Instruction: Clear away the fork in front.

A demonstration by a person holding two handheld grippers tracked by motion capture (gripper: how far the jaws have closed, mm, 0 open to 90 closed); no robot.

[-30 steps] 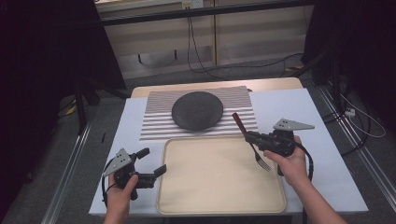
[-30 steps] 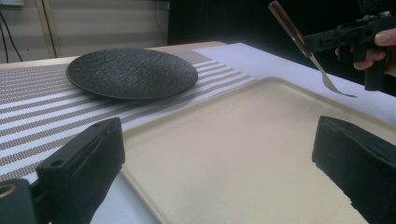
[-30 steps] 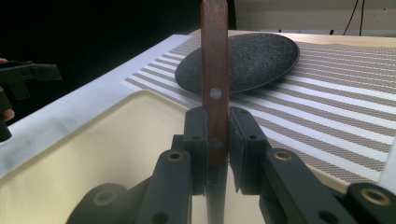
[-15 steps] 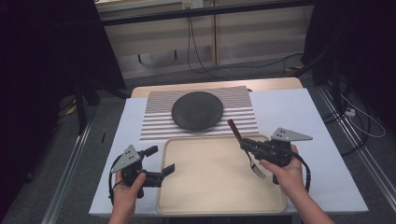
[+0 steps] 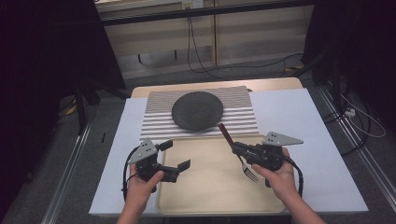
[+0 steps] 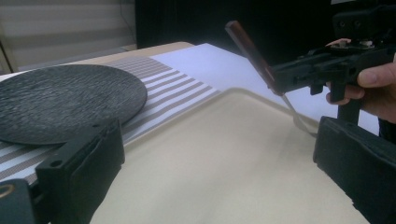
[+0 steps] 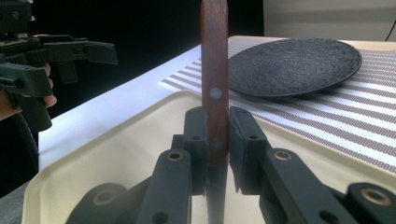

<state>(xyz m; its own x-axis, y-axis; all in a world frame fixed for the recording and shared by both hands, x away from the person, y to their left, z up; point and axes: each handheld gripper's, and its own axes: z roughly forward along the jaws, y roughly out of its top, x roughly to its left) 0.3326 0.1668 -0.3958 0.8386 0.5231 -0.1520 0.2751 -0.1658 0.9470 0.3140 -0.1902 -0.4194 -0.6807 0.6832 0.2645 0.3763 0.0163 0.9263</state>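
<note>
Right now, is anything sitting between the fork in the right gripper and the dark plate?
Nothing visible: only bare striped placemat separates the wooden-handled metal fork, clamped in the right gripper, from the round dark textured plate.

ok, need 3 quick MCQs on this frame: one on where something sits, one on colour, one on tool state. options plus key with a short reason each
1. Where is the black plate?
A. on the striped mat
B. on the beige tray
C. on the floor

2. What colour is the fork handle?
A. white
B. reddish brown
C. blue

3. What state is the right tool in?
A. open, holding nothing
B. shut on the plate
C. shut on the fork

Key:
1. A: the high view shows the plate resting on the stripes, beyond the tray.
2. B: the right gripper view shows a brown wooden handle with rivets.
3. C: its jaws press the handle from both sides, tines hanging over the tray.
</note>
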